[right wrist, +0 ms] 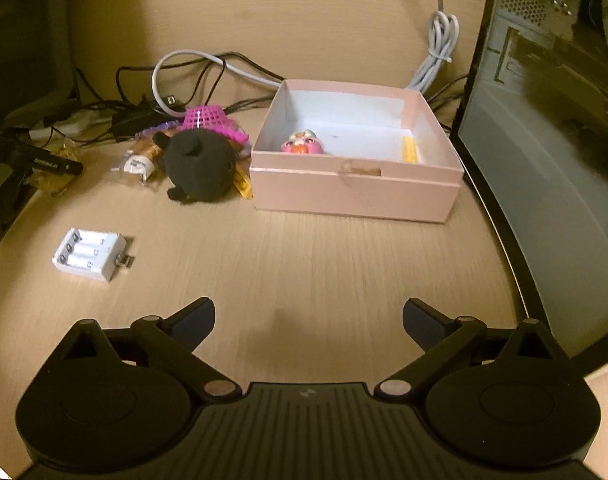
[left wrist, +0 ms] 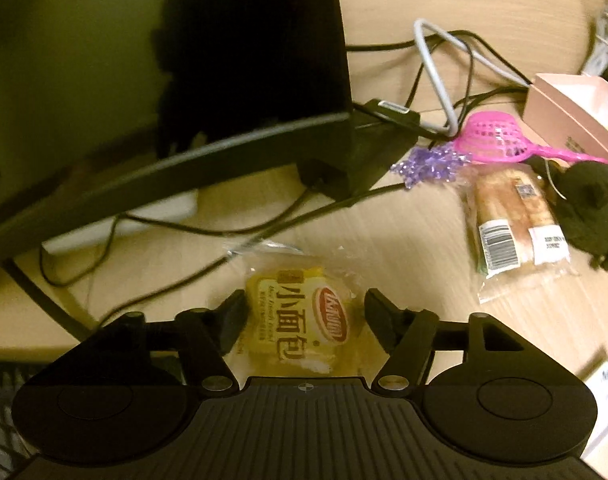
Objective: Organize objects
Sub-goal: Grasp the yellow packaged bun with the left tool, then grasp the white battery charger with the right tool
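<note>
On the pale wooden tabletop (right wrist: 304,264), at the far left of the right wrist view, a white battery case (right wrist: 90,254) holding three cells lies by itself. Further back sits a cluster: a wrapped pastry (right wrist: 138,164), a black plush toy (right wrist: 200,168) and, behind it, a pink plastic scoop (right wrist: 208,120), all among tangled cables (right wrist: 192,68). Just right of the plush toy stands an open pink box (right wrist: 355,188); inside it a small pink figure (right wrist: 303,143) lies near the front wall and a yellow piece (right wrist: 409,149) lies along the right side. A dark computer case (right wrist: 543,128) rises at the far right. The right gripper (right wrist: 308,320) hangs over bare wood in front of the box, its fingers (right wrist: 196,320) spread wide with nothing between them.

In the left wrist view, a monitor (left wrist: 244,60) fills the left, with purple beads (left wrist: 431,164) and the scoop (left wrist: 491,136) to its right. The left gripper (left wrist: 304,320) has its fingers (left wrist: 234,316) partly spread around a small yellow bread packet (left wrist: 304,316) lying on the tabletop; the left finger looks close against the wrapper, the right finger stands clear of it.
</note>
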